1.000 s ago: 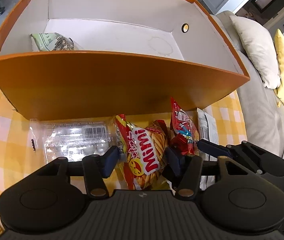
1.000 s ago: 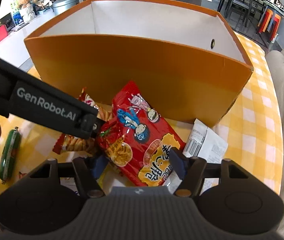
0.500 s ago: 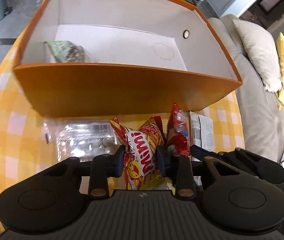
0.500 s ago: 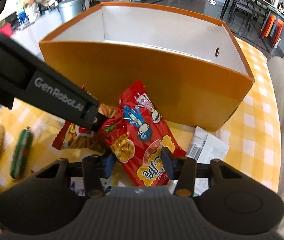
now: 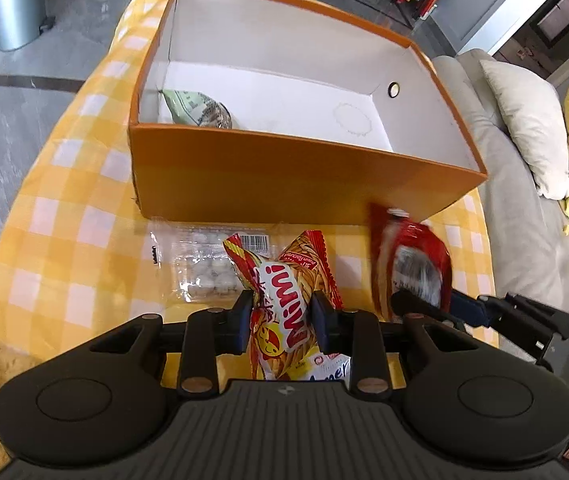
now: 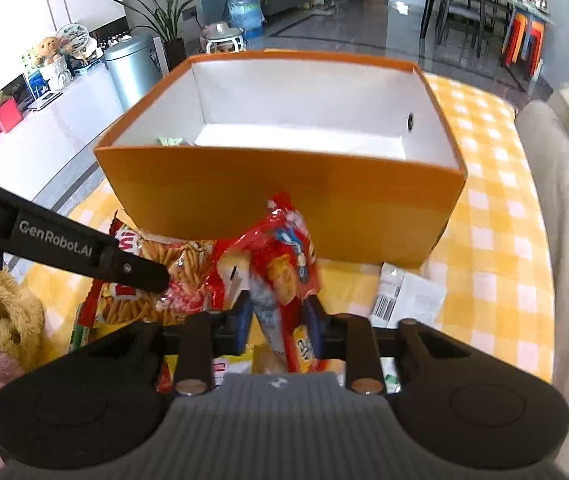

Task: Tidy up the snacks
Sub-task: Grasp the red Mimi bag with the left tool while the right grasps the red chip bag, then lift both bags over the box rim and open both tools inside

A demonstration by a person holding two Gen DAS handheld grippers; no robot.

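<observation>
While the orange box (image 5: 284, 168) sits on our yellow checked cloth (image 5: 64, 240) holding one green packet (image 5: 194, 108), our left gripper (image 5: 282, 316) clamps the Mimi snack bag (image 5: 284, 304) just before its near wall. Our right gripper (image 6: 278, 320) pinches the red snack bag (image 6: 280, 256) beside it.

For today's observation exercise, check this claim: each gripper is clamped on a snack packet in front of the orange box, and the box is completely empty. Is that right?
Not quite. The orange box is not empty: the left wrist view shows a green packet lying in its left corner. The rest holds: the left gripper clamps the Mimi packet, and the right gripper clamps the red packet.
</observation>
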